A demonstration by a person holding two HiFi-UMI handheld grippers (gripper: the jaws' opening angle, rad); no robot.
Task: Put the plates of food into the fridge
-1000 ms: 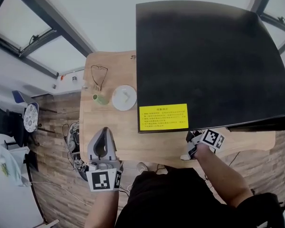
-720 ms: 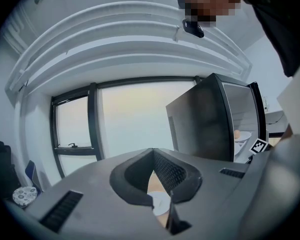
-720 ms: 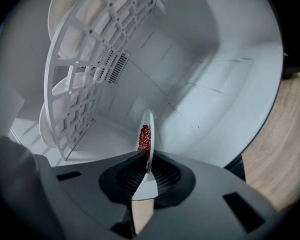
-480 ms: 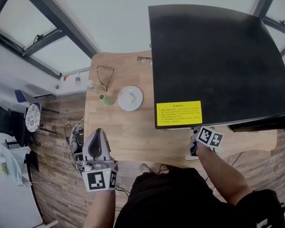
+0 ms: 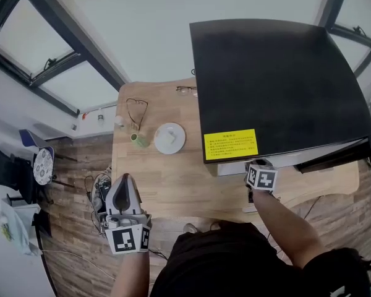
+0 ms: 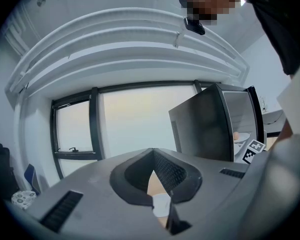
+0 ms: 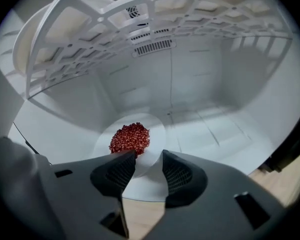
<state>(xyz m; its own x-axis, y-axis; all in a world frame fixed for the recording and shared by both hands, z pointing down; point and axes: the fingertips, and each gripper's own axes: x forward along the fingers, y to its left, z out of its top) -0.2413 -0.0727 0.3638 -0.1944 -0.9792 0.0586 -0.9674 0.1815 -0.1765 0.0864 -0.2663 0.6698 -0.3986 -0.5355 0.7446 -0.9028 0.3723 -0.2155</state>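
My right gripper [image 7: 149,156] stands at the mouth of the fridge [image 5: 278,85]. Its jaws have just been opening and are apart, with the pads touching nothing. The plate of red food [image 7: 155,134] lies just beyond the fingertips on the glass shelf [image 7: 215,134], its near rim showing through the gap. My left gripper [image 5: 125,181], jaws together and empty, hangs over the near-left edge of the table [image 5: 173,184]. The white plate [image 5: 161,142] lies far and slightly right of those fingers, beside a green cup [image 5: 138,140]. It is round, with no long axis, and I judge the left hand nearer.
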